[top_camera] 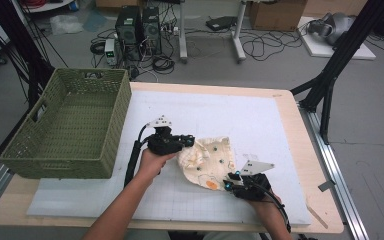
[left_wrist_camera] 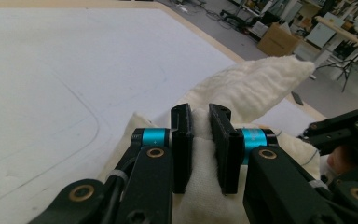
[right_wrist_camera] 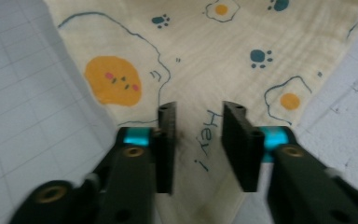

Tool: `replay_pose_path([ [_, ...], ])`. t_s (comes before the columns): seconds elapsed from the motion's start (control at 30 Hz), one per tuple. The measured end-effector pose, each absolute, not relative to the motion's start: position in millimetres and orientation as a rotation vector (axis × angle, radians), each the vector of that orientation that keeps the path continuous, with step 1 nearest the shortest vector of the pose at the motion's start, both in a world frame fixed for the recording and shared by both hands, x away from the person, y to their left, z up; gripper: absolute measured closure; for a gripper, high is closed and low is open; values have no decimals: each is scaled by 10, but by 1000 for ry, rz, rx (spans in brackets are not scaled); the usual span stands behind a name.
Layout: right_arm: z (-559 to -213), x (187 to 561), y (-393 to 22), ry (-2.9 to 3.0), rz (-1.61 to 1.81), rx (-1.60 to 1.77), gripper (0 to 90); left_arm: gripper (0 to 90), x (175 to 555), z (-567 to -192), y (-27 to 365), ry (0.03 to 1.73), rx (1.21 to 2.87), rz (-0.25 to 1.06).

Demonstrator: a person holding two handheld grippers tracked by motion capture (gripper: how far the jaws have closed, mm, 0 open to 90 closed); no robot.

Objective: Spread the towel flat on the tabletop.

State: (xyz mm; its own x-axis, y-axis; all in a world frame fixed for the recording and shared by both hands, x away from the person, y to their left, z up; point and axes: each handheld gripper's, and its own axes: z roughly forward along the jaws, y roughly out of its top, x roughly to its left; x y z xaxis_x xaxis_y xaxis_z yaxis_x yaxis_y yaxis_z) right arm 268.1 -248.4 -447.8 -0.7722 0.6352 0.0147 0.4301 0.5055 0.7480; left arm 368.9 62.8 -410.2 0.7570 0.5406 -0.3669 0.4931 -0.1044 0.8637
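Basket (top_camera: 70, 125) walls the left; the mat (top_camera: 240, 115) beyond the cloth (top_camera: 207, 160) lies open.

Three cameras on one table

The high view looks forward and down over the whole table (top_camera: 290, 150) from its near edge. Each gripper view rides close along its own jaws; all three share the printed cloth (top_camera: 207, 160) (left_wrist_camera: 261, 79) (right_wrist_camera: 205, 51) near the middle.

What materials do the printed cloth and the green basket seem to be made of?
Cloth: likely soft cotton gauze, matte; it folds limply and shows a fine crinkled weave, with printed eggs and paws.
Basket: woven strands, perhaps plastic or paper rope; even green weave, matte.
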Motion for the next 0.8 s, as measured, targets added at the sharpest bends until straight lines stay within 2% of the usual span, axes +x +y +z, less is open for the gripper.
replay_pose_path([
  [0.1, -4468, 2672, -2488, 2508, 1124, 879, 849, 793, 3705, -4110, 678, 836, 1744, 63],
  [0.17, -4465, 2665, -2492, 2516, 1125, 866, 874, 793, 3712, -4107, 718, 860, 1754, 100],
  [0.57, -4398, 2528, -2573, 2605, 1067, 787, 877, 787, 3719, -4126, 967, 1009, 1831, 336],
  [0.7, -4376, 2494, -2582, 2616, 1033, 788, 876, 785, 3609, -4145, 1075, 1026, 1814, 366],
  [0.73, -4375, 2492, -2589, 2620, 1037, 791, 865, 780, 3580, -4155, 1115, 1027, 1812, 366],
  [0.8, -4368, 2495, -2611, 2612, 1050, 806, 761, 760, 3526, -4165, 1198, 1035, 1806, 373],
])
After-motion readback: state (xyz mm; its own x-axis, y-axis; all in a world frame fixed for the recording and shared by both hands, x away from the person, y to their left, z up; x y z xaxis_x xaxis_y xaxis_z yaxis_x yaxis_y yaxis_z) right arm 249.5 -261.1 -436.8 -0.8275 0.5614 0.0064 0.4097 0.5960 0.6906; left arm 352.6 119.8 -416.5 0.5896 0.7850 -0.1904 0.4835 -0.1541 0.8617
